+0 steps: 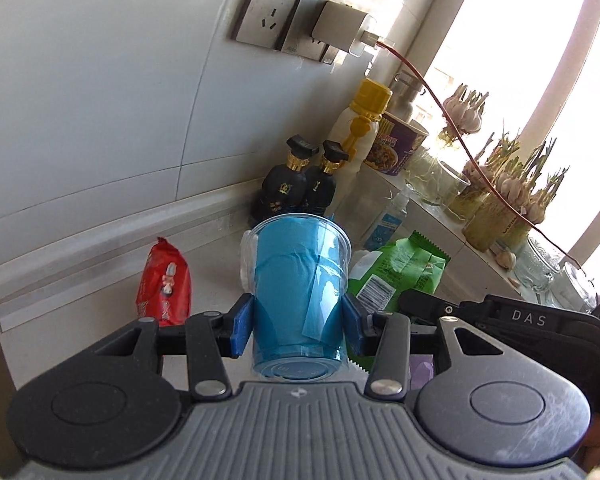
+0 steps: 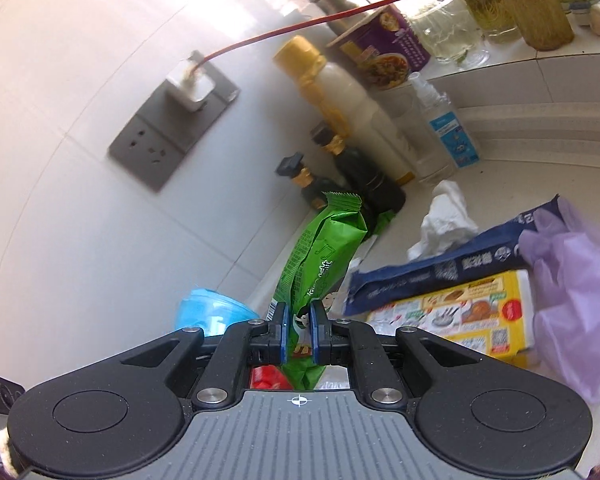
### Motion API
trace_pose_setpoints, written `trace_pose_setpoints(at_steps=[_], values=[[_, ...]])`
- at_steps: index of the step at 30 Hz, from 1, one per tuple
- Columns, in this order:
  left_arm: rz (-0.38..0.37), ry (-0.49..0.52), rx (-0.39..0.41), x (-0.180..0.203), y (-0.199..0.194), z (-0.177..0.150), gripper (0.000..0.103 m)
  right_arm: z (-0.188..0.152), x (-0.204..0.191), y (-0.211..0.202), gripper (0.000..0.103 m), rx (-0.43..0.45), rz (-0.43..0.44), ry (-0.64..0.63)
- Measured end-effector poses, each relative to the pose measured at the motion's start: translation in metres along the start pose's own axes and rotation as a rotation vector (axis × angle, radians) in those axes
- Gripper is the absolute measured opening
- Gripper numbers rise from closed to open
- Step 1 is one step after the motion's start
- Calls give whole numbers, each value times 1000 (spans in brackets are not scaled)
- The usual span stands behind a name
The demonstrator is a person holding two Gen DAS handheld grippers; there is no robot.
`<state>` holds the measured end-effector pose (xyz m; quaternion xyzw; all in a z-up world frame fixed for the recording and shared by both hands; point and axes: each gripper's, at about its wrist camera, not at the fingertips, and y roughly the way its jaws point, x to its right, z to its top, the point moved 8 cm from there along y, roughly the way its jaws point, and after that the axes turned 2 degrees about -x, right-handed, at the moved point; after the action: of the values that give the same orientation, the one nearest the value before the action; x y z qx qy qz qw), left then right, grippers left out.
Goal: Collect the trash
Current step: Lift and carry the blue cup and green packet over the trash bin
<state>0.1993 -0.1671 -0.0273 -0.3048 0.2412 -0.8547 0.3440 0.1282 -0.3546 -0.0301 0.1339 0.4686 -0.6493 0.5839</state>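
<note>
My left gripper (image 1: pixel 298 326) is shut on a clear plastic cup lined with a blue bag (image 1: pixel 300 292), held off the counter with its mouth facing away. The cup also shows in the right wrist view (image 2: pixel 208 312). My right gripper (image 2: pixel 299 332) is shut on a green snack wrapper (image 2: pixel 320 256) and holds it up near the cup; the wrapper also shows in the left wrist view (image 1: pixel 396 272). A red snack packet (image 1: pixel 164 286) lies on the counter to the left. A crumpled white tissue (image 2: pixel 444 216), a dark blue wrapper (image 2: pixel 440 268), a yellow box (image 2: pixel 460 316) and a purple glove (image 2: pixel 572 280) lie to the right.
Two black bottles (image 1: pixel 296 188), a white bottle with a yellow cap (image 1: pixel 360 132), a clear spray bottle (image 2: pixel 444 128) and a purple noodle cup (image 1: pixel 396 144) stand against the wall. A charger with a red cable (image 1: pixel 440 96) hangs from the wall socket (image 1: pixel 272 12). Jars of sprouting garlic (image 1: pixel 496 200) line the windowsill.
</note>
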Motion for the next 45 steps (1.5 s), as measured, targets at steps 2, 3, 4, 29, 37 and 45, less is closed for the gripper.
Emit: trace_pose_setpoints(at_steps=[2, 3, 4, 29, 37, 45], values=[[4, -17, 11, -5, -13, -7, 43, -7, -10, -7, 10, 8, 14, -18], [7, -26, 20, -8, -20, -10, 43, -10, -16, -10, 10, 15, 21, -32], [10, -33, 27, -11, -26, -13, 43, -12, -22, -14, 10, 26, 30, -51], [286, -313, 5, -145, -122, -145, 43, -190, -126, 9, 10, -260, 177, -361], [346, -422, -49, -187, -129, -192, 43, -249, -142, 19, 10, -379, 161, -479], [423, -480, -173, -219, -116, -244, 43, -303, -142, 41, 10, -504, 105, -574]])
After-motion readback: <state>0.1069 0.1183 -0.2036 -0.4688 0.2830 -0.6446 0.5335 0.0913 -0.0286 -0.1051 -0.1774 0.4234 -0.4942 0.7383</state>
